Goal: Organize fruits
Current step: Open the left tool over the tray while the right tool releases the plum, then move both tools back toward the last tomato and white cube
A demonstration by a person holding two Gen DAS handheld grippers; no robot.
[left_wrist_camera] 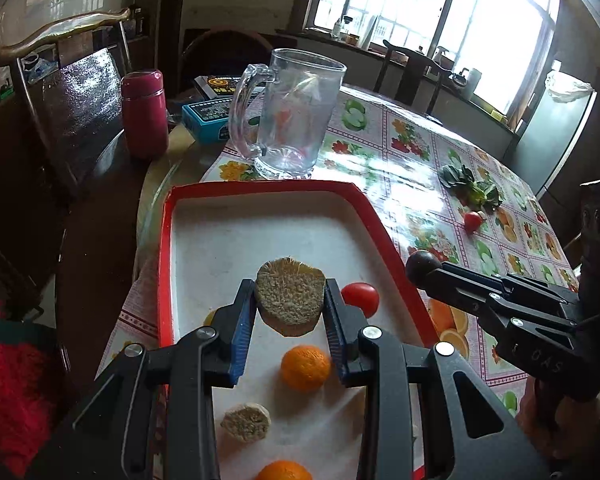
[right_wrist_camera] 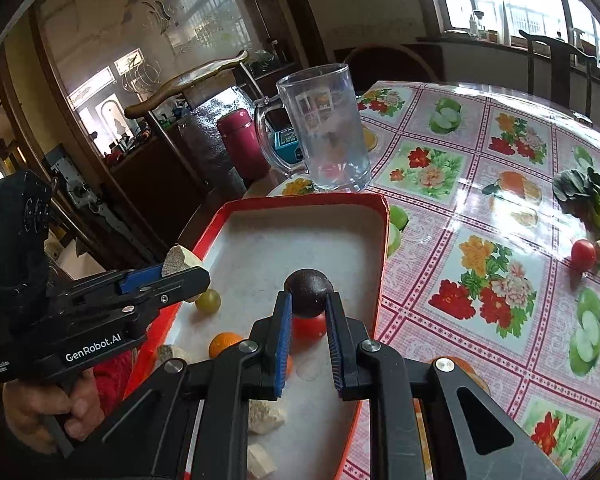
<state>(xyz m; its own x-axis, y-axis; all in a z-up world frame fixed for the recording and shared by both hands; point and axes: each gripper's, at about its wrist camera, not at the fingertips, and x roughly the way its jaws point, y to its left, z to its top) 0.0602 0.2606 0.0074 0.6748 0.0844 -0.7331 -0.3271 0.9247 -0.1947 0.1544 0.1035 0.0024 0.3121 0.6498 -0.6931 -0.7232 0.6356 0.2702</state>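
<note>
My left gripper (left_wrist_camera: 290,300) is shut on a beige rough-cut chunk (left_wrist_camera: 290,300) and holds it above the red-rimmed white tray (left_wrist_camera: 268,208). My right gripper (right_wrist_camera: 308,300) is shut on a dark purple round fruit (right_wrist_camera: 308,290) above the tray (right_wrist_camera: 300,224); it also shows in the left wrist view (left_wrist_camera: 422,266). In the tray lie a red tomato (left_wrist_camera: 361,298), two oranges (left_wrist_camera: 305,367) (left_wrist_camera: 284,470), another beige chunk (left_wrist_camera: 246,422) and a green grape (right_wrist_camera: 209,301).
A glass mug (left_wrist_camera: 292,116) stands beyond the tray on the flowered tablecloth. A red flask (left_wrist_camera: 145,114) and a blue box (left_wrist_camera: 204,120) sit at the back left. Leafy greens (right_wrist_camera: 588,196) and a red radish (right_wrist_camera: 583,255) lie to the right.
</note>
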